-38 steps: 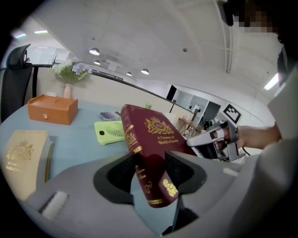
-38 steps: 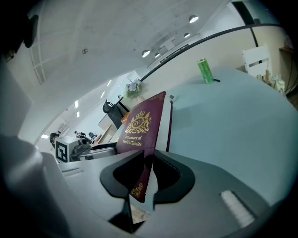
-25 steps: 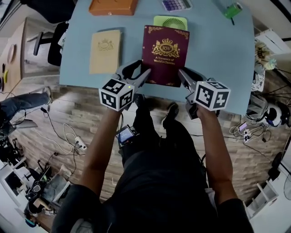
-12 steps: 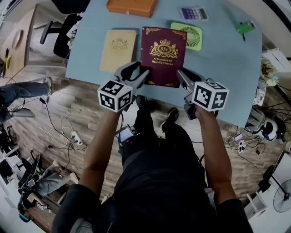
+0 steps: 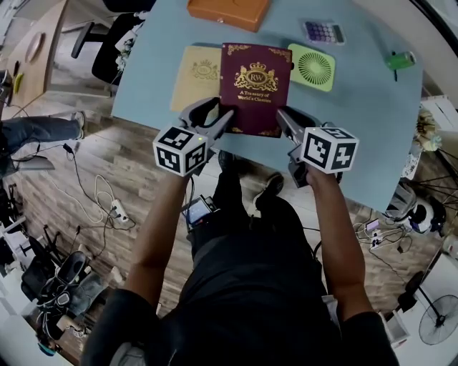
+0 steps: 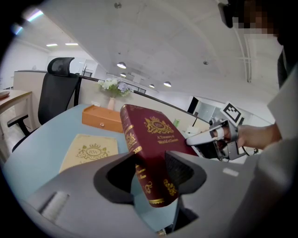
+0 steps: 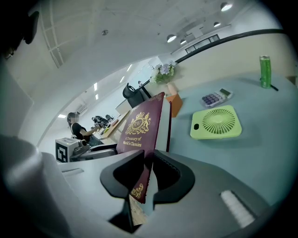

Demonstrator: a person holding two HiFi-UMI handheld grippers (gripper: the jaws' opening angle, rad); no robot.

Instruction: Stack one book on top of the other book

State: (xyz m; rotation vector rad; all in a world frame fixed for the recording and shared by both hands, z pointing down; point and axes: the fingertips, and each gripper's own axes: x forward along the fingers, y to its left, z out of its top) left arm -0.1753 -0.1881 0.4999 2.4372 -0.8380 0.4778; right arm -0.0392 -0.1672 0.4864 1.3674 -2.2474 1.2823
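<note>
A maroon hardback [image 5: 255,87] with gold print hangs over the blue table [image 5: 358,114], held by both grippers at its near edge. My left gripper [image 5: 227,118] is shut on its near left corner at the spine [image 6: 158,139]. My right gripper [image 5: 280,118] is shut on the near right corner [image 7: 142,128], pinching the cover there. A beige book [image 5: 195,77] lies flat on the table to the left, and the maroon book's left edge overlaps it in the head view. The beige book [image 6: 88,151] also shows below and left of the held book in the left gripper view.
An orange box [image 5: 229,11] lies at the table's far edge. A calculator [image 5: 323,31], a flat green fan [image 5: 311,66] and a green can [image 5: 399,60] are on the right. An office chair [image 5: 114,43] stands at the table's left side. Cables cover the floor.
Both grippers have carried the maroon book to the left across the table. It has come off the green fan and now reaches over the beige book's right edge.
</note>
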